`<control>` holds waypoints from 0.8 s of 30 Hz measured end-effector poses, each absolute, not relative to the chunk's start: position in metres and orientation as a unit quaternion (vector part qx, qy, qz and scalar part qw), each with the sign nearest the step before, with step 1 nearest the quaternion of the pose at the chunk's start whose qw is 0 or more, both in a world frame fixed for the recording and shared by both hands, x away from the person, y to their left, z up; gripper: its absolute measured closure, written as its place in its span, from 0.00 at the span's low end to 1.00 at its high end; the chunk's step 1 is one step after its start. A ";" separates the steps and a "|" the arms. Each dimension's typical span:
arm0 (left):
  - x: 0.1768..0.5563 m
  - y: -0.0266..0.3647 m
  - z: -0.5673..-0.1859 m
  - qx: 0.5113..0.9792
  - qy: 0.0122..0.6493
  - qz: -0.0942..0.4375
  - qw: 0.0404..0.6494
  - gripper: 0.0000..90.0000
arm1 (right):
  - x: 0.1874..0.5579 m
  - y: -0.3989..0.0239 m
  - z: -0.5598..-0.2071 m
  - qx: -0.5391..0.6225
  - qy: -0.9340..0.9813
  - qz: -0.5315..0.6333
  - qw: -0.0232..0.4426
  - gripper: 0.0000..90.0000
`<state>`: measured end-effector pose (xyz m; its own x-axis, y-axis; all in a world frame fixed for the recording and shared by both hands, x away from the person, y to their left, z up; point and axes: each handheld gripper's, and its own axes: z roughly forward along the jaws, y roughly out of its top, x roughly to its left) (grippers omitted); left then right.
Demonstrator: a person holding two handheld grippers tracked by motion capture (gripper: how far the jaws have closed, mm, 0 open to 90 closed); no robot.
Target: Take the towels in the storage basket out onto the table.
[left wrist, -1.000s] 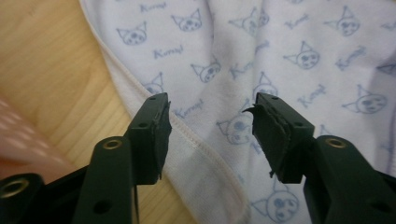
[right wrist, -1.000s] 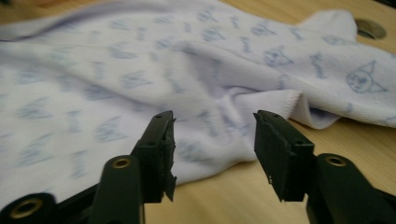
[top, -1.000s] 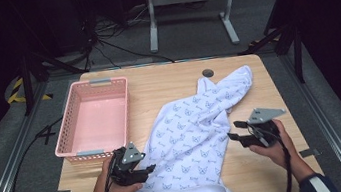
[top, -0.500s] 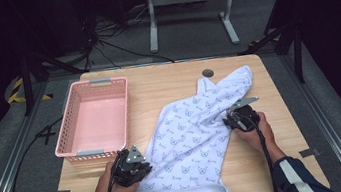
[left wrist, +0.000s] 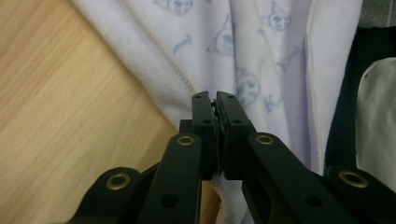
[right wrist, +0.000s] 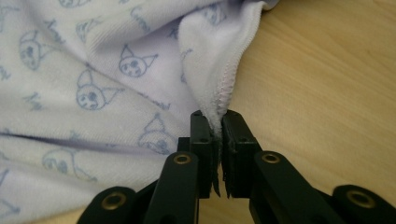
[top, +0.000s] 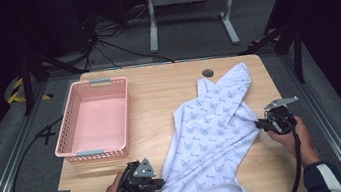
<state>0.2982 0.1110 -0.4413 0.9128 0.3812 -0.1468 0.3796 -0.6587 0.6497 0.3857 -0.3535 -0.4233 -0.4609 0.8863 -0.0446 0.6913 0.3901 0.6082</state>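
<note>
A white towel (top: 213, 130) printed with small blue cartoon faces lies spread across the wooden table (top: 168, 91). At its near left corner my left gripper (top: 156, 183) is shut on the towel's hem (left wrist: 187, 88), the jaws having just closed with the cloth between them. My right gripper (top: 259, 125) pinches the towel's right edge; its jaws have also just closed, and the stitched hem (right wrist: 226, 88) rises from between the pads. In the left gripper view the left gripper (left wrist: 215, 100) grips thin cloth. The right gripper (right wrist: 211, 119) holds a bunched fold.
A pink plastic basket (top: 70, 135) stands on the table's left side, with nothing in it. A small dark hole (top: 207, 73) sits near the table's far edge. Beyond the table are a metal stand (top: 185, 3) and cables on a dark floor.
Both grippers went from open to shut on the towel. The right one reached in onto the cloth, then drew its edge out to the right. The left hand shifted slightly rightward onto the near corner.
</note>
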 end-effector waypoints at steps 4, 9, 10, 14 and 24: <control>0.314 0.099 -0.430 0.902 0.219 0.026 0.372 0.78 | 0.379 -0.357 -0.425 0.482 0.825 0.242 0.167 0.86; 0.366 0.055 -0.416 0.887 0.233 0.078 0.390 0.59 | 0.382 -0.357 -0.414 0.484 0.811 0.247 0.217 0.65; 0.378 0.046 -0.414 0.884 0.245 0.079 0.391 0.56 | 0.386 -0.358 -0.411 0.484 0.807 0.253 0.223 0.64; 0.421 0.022 -0.408 0.875 0.259 0.108 0.394 0.53 | 0.407 -0.357 -0.411 0.485 0.792 0.270 0.254 0.62; 0.477 0.001 -0.446 0.902 0.290 0.088 0.309 0.73 | 0.457 -0.349 -0.446 0.493 0.785 0.280 0.249 0.63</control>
